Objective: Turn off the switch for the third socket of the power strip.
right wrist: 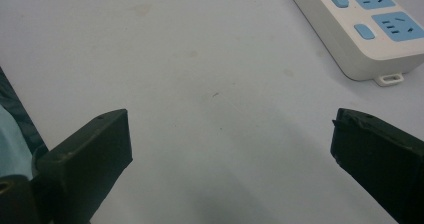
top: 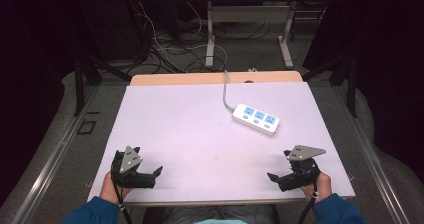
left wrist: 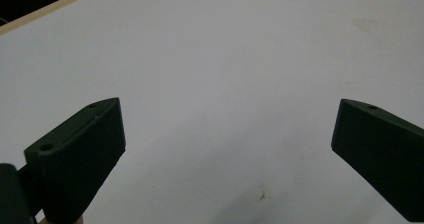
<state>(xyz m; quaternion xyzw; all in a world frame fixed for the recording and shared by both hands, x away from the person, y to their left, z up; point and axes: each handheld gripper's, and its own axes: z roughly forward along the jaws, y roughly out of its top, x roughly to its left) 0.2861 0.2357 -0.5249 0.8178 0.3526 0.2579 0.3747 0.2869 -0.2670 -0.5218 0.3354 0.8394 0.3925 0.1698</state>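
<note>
1. A dim room with black curtains surrounds a desk (top: 200,134) topped by a pale white board; tangled cables (top: 165,49) lie on the floor beyond its far edge.
2. A power strip (top: 255,118) lies flat on the right half of the desk, towards the far side, set at a slant.
3. The strip has a white, oblong body with rounded corners and three blue socket faces in a row, each with a small blue switch beside it. A little mounting tab sticks out from its end in the right gripper view (right wrist: 389,78).
4. A grey cord (top: 226,91) leaves its far-left end and runs to the far edge of the desk.
5. The left gripper (top: 151,174) rests at the near left corner, jaws spread wide over bare desk, nothing between them.
6. The right gripper (top: 278,176) sits at the near right corner, jaws likewise spread and empty, well apart from the strip.
</note>
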